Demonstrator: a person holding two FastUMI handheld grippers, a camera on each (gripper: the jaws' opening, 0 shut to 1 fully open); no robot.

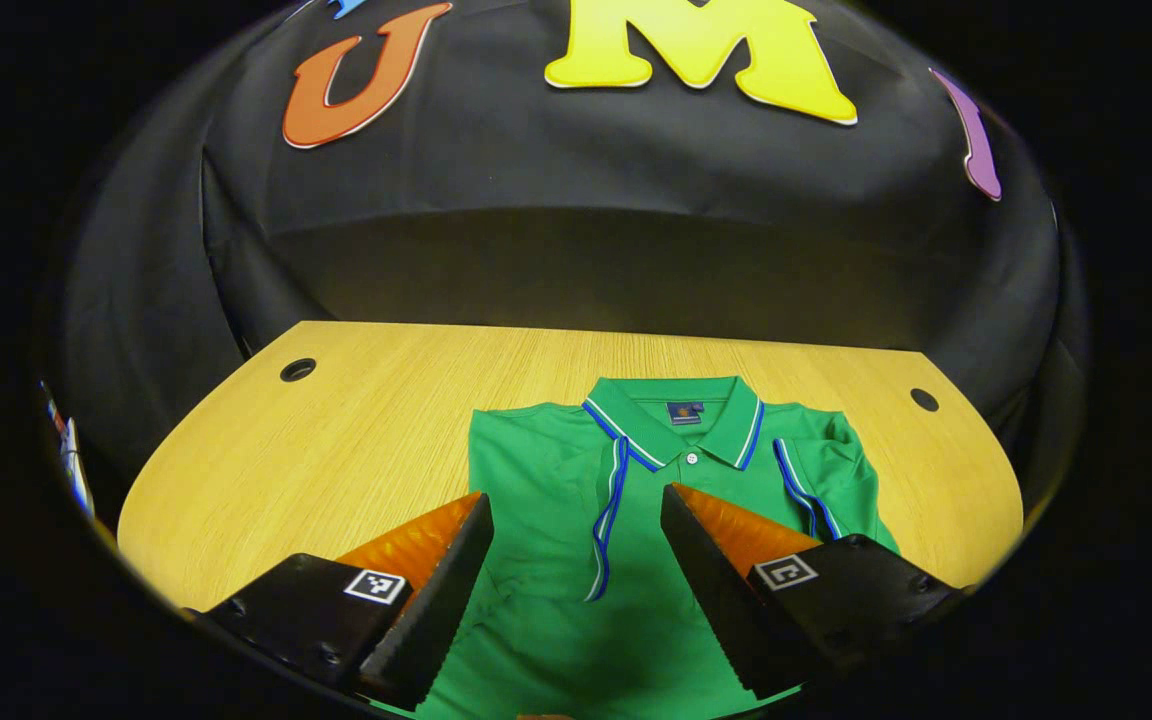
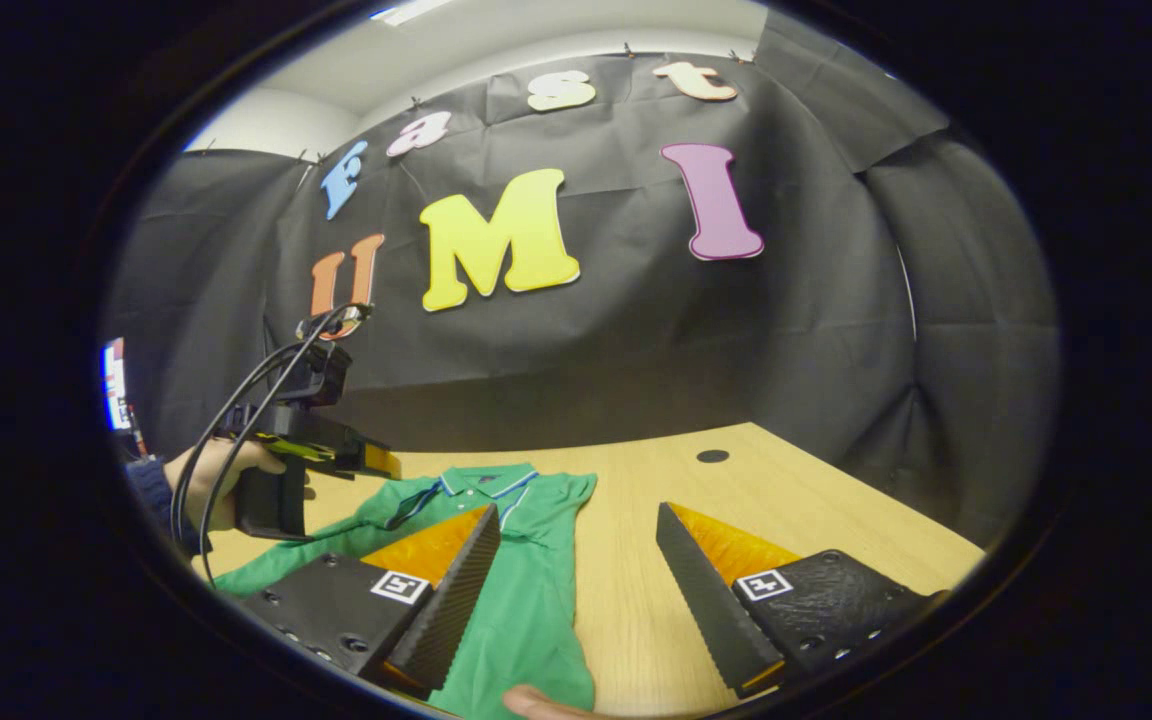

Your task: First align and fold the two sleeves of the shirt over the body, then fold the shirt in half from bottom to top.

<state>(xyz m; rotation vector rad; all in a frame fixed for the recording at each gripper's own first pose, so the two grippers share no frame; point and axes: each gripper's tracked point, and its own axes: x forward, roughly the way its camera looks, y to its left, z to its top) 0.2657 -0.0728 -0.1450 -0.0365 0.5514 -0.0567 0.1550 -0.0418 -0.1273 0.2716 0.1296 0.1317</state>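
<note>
Left tool (image 1: pixel 576 560) open above green shirt (image 1: pixel 556 480), sleeves folded in

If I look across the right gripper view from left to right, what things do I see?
A hand holding the left gripper → green shirt → bare wooden table with a round hole.

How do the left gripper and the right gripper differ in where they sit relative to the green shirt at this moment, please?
The left gripper points over the green shirt, its fingers framing the chest below the collar; the right gripper frames mostly bare wooden table, with the shirt's edge beside one finger. In the right gripper view the left gripper sits over the shirt's far side. Both are open and hold nothing.
</note>
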